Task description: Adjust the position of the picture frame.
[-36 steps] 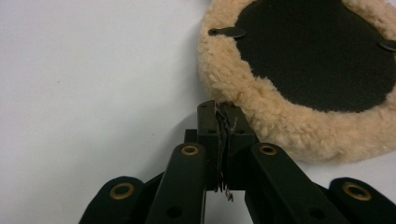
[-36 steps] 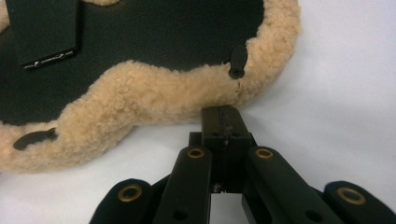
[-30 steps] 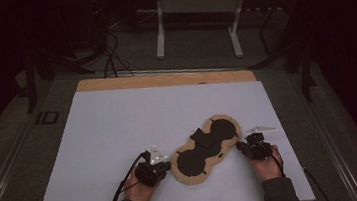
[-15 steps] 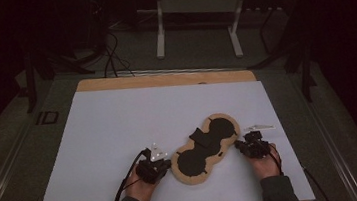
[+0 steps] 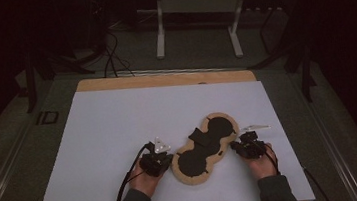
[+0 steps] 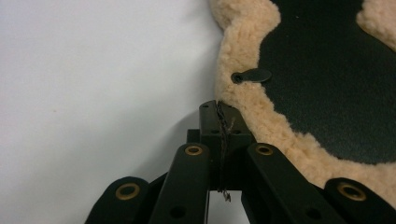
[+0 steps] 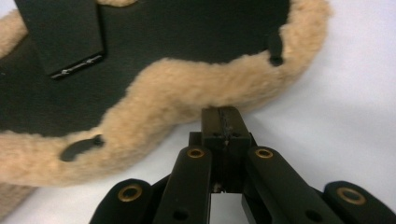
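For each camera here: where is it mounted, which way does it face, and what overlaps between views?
High view: above the person's side, looking forward and down at the fleece-edged pad; both hands and grippers show.
Left gripper view: rides the left gripper, jaws together at the pad's edge.
Right gripper view: rides the right gripper, jaws together at the pad's waist.
Shared: the pad and white table.

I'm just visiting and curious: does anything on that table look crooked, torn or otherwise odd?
The fleecy pad lies askew, running diagonally across the white sheet. Nothing looks torn or spilled. One small oddity: a dark frayed thread is caught between the shut jaws of the left gripper, right at the pad's fleece edge.
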`<act>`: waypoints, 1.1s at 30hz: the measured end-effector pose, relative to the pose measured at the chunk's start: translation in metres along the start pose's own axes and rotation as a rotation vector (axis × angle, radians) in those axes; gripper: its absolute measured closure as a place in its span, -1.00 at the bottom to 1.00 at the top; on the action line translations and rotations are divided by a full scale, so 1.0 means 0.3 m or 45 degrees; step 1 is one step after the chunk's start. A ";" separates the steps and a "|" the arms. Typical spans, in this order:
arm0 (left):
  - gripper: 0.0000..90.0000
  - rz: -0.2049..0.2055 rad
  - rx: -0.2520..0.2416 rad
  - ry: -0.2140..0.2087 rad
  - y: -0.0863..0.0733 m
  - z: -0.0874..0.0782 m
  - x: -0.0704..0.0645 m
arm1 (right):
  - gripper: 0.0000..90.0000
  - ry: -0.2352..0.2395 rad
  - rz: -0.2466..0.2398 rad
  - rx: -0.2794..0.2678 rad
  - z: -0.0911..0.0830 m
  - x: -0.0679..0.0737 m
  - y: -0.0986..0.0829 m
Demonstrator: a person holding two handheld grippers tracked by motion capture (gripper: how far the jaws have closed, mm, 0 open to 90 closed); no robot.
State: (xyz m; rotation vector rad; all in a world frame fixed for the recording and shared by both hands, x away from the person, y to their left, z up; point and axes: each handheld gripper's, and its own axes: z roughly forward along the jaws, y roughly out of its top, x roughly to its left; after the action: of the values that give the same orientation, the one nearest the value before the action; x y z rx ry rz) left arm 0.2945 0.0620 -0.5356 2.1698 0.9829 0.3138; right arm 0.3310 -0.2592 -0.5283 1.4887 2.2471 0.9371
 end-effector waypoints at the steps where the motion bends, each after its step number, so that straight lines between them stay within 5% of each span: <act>1: 1.00 0.000 -0.003 -0.006 -0.003 -0.001 -0.006 | 1.00 0.013 -0.004 0.001 0.003 0.006 0.001; 24: 1.00 0.050 -0.005 -0.081 -0.055 -0.031 -0.107 | 1.00 0.011 -0.023 -0.015 0.048 0.047 0.052; 33: 1.00 0.095 0.002 -0.115 -0.053 -0.025 -0.157 | 1.00 0.033 -0.064 -0.004 -0.021 0.056 0.010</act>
State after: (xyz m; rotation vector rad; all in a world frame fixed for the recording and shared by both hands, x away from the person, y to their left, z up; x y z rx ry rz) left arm 0.2502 0.0385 -0.5381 2.2054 0.8539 0.2479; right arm 0.3225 -0.2455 -0.5197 1.4203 2.2888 0.9496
